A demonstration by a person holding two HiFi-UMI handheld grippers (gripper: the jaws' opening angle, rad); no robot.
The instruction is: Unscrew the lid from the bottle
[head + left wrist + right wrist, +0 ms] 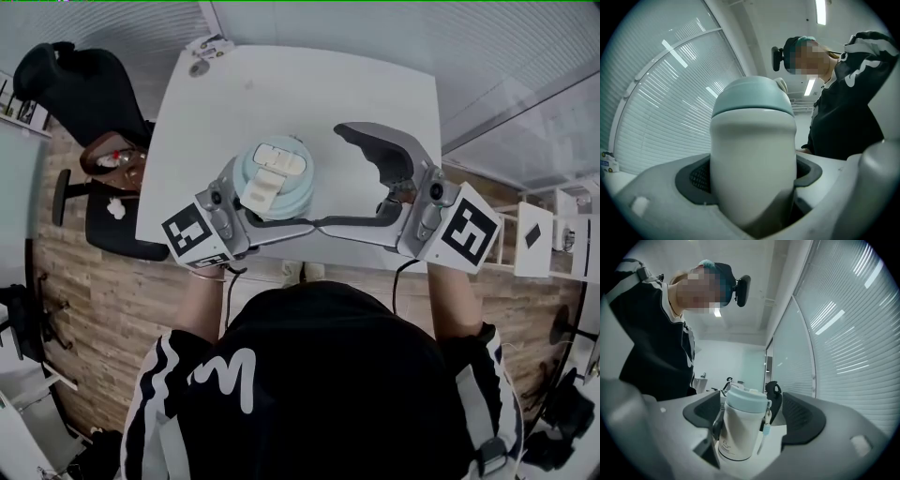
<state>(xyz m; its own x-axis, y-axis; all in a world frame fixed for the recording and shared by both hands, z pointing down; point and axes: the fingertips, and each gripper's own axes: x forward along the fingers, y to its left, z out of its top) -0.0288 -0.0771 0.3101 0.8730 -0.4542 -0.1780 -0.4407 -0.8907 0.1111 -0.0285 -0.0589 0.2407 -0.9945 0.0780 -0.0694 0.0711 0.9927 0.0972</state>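
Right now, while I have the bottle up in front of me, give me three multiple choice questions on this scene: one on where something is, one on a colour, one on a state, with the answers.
1. Where is the bottle?
A) between the jaws of the left tool
B) inside a box
C) in a sink

2. What colour is the lid?
A) red
B) pale blue
C) black

3. How does the right tool stand?
A) clamped on the lid
B) jaws apart, gripping nothing
C) out of sight

Answers:
1 A, because the left gripper view shows its jaws pressed on the bottle's white body.
2 B, because the lid is pale blue above that white body.
3 B, because the head view shows its jaws spread wide beside the bottle, with a gap between them and it.
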